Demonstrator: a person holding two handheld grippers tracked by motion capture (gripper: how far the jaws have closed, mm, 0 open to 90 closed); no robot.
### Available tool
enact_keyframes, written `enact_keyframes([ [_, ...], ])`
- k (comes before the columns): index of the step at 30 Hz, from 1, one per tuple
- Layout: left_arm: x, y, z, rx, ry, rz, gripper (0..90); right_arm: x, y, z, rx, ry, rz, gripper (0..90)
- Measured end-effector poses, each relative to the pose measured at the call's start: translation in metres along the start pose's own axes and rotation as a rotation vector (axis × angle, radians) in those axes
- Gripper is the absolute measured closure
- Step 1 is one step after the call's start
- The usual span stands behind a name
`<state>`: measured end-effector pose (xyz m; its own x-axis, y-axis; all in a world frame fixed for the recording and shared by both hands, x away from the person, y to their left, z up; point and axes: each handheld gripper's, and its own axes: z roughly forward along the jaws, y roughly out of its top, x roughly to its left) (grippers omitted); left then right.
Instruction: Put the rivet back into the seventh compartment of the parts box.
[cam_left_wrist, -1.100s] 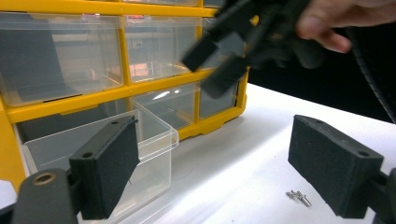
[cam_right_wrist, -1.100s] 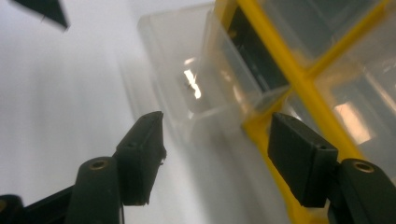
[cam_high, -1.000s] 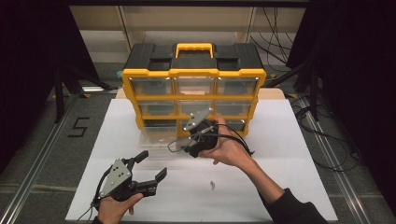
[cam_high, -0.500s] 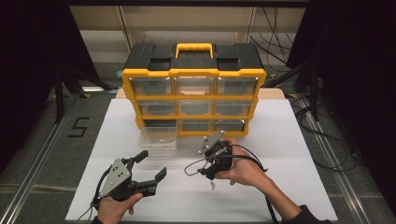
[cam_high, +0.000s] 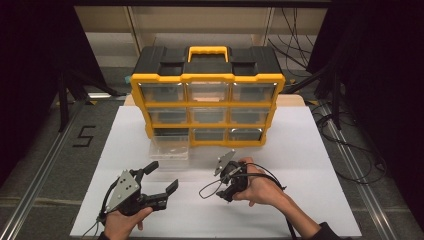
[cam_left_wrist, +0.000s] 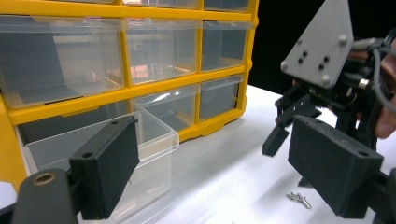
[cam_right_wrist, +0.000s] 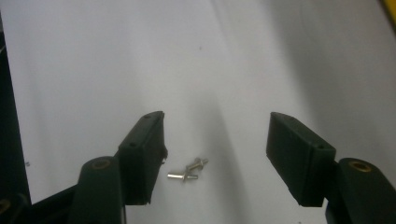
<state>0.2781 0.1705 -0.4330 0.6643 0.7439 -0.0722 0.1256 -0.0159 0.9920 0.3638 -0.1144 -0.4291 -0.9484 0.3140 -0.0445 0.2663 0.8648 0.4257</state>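
Right gripper had dropped down from the organizer toward the screws, jaws spread wide over them. Left gripper sat put, jaws also spread.

Black grippers, grey triangular plates, trailing cables.

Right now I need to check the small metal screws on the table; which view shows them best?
The right gripper view: the screws lie close, between the open right gripper. The left gripper view shows them small at the lower right. In the high view the hand hides them.
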Motion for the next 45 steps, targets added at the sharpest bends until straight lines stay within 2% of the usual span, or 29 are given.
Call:
enact_keyframes([
  [4,0.000,0.000,0.000,0.000,0.000,-0.001,15.8,0.001,-0.004,0.008,0.038,0.015,0.010,42.2],
  [6,0.000,0.000,0.001,0.001,-0.001,0.001,15.7,0.000,-0.005,0.011,0.059,0.024,-0.001,45.2],
  [10,0.000,0.000,0.000,0.000,0.001,-0.003,15.8,-0.001,-0.008,0.015,0.075,0.042,0.000,47.9],
  [12,0.000,0.000,0.000,0.001,-0.001,0.000,15.7,-0.002,-0.009,0.017,0.106,0.040,0.022,51.2],
  [15,0.000,0.000,0.000,-0.001,0.000,-0.002,15.7,-0.001,-0.011,0.021,0.103,0.053,0.047,56.3],
  [17,0.000,0.000,0.000,0.000,0.000,-0.002,15.7,-0.002,-0.011,0.021,0.122,0.064,0.036,58.0],
  [20,0.000,0.000,0.001,0.000,0.000,-0.001,15.7,-0.001,-0.011,0.023,0.124,0.064,0.048,65.5],
  [21,0.000,0.000,0.000,0.000,-0.001,0.000,15.7,-0.004,-0.012,0.023,0.138,0.048,0.016,67.0],
  [22,0.000,0.000,0.000,0.001,-0.001,0.002,15.7,-0.005,-0.012,0.023,0.143,0.050,0.014,68.1],
  [24,0.000,0.000,0.000,0.001,-0.001,0.001,15.7,-0.004,-0.012,0.024,0.148,0.045,0.027,68.8],
  [26,0.000,0.000,0.000,0.001,0.000,0.001,15.8,-0.006,-0.013,0.026,0.156,0.055,0.032,73.9],
  [27,0.000,0.000,0.001,0.002,-0.001,0.003,15.8,-0.006,-0.013,0.026,0.156,0.055,0.032,73.9],
  [28,0.000,0.000,0.001,0.004,-0.001,0.004,15.8,-0.006,-0.013,0.029,0.153,0.051,0.003,77.0],
  [31,0.000,0.000,0.001,0.001,-0.001,0.002,15.8,-0.006,-0.013,0.028,0.159,0.049,0.015,82.0],
  [39,0.000,0.000,0.001,0.003,0.000,0.004,15.8,-0.006,-0.011,0.025,0.159,0.037,0.012,82.5],
  [40,0.000,0.000,0.000,0.001,0.000,0.003,15.8,-0.006,-0.010,0.021,0.110,0.046,0.041,82.6],
  [45,0.000,0.000,0.000,0.002,0.001,0.002,15.7,-0.009,-0.006,0.007,0.043,0.025,0.056,82.6],
])
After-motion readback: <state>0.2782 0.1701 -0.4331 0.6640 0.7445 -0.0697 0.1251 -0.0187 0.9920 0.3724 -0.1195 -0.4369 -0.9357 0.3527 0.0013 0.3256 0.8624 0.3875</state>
